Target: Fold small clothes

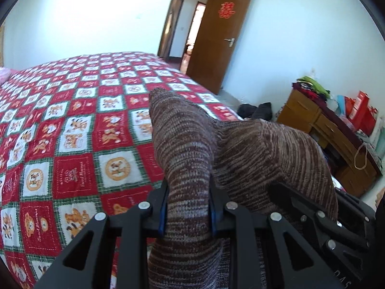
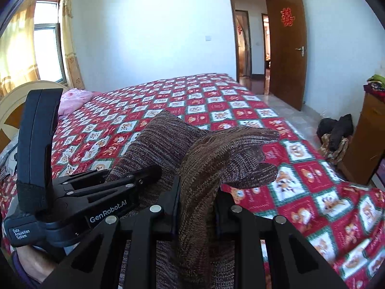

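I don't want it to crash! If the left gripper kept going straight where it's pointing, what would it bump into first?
Probably the bedspread. The left gripper, shut on the brown knit garment, points down toward the bed, and nothing else shows ahead. Depth is hard to judge.

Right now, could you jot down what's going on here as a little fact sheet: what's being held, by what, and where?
held item: brown striped knitted garment, lifted above the bed
left gripper: shut on a bunched fold of the knit
right gripper: shut on another fold
grippers' spacing: close, side by side
surface below: bed with red, white and green checked cartoon bedspread
background: open brown wooden door, wooden dresser piled with clothes
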Motion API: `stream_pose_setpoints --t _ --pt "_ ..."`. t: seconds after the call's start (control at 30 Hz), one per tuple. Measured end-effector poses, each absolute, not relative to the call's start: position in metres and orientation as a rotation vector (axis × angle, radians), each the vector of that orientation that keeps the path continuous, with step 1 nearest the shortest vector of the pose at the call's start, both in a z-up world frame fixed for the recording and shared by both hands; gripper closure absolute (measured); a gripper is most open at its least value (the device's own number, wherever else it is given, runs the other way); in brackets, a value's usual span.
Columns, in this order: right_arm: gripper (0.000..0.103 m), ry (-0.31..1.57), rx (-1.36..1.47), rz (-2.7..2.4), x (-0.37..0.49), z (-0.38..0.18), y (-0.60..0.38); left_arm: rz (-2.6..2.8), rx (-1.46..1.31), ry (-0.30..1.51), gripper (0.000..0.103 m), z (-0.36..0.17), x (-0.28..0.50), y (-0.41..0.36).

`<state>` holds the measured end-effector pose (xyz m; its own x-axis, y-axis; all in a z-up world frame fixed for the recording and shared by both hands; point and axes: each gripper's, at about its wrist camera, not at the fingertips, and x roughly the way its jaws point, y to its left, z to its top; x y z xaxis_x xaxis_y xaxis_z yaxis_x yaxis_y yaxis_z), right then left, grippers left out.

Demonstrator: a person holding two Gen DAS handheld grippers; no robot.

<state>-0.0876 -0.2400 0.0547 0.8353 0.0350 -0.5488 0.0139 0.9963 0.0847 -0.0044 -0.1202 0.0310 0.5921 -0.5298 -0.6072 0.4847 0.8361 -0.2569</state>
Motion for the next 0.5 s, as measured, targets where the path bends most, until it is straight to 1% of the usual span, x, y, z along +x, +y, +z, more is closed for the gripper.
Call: stream_pose_setpoints --t 0.27,0.5 --pt "0.08 0.531 0.085 -0.07 -0.133 0.069 -0.266 -0.695 -0.052 0.713 0.076 0.038 -0.03 -0.155" --pt "0.08 0.518 0.108 -0.153 -0.163 0.066 -0.298 -0.769 -0.021 0.733 0.076 0.033 -0.045 -0.195"
